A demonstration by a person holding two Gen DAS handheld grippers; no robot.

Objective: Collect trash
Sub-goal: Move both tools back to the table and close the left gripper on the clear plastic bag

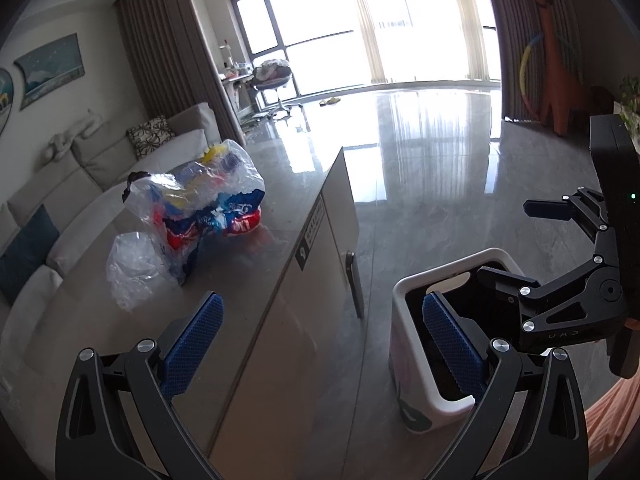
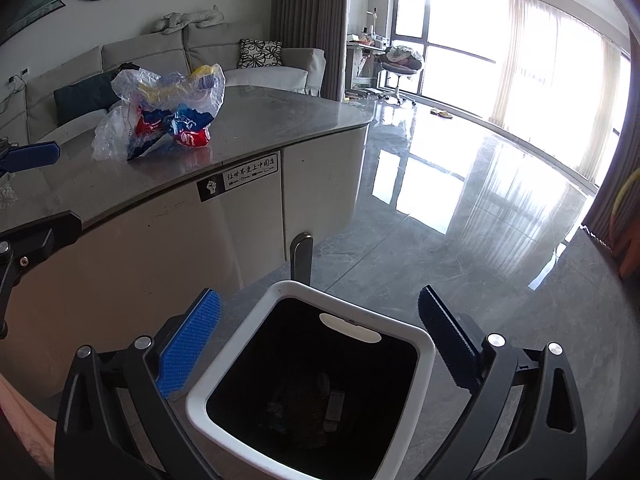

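Note:
A heap of crumpled plastic bags and red-blue wrappers (image 1: 192, 208) lies on the grey stone counter (image 1: 248, 264); it also shows in the right wrist view (image 2: 168, 116). My left gripper (image 1: 324, 344) is open and empty, near the counter's edge, short of the heap. A white trash bin (image 2: 312, 384) with a dark inside stands on the floor beside the counter; some trash lies at its bottom. My right gripper (image 2: 320, 344) is open and empty, directly above the bin's mouth. The bin (image 1: 412, 360) and right gripper (image 1: 520, 240) also show in the left wrist view.
The counter's cabinet front has a metal handle (image 2: 301, 256) next to the bin. A grey sofa (image 2: 168, 56) stands behind the counter. Glossy grey floor (image 2: 460, 220) stretches to big windows. An orange dinosaur toy (image 1: 554, 56) stands by the curtain.

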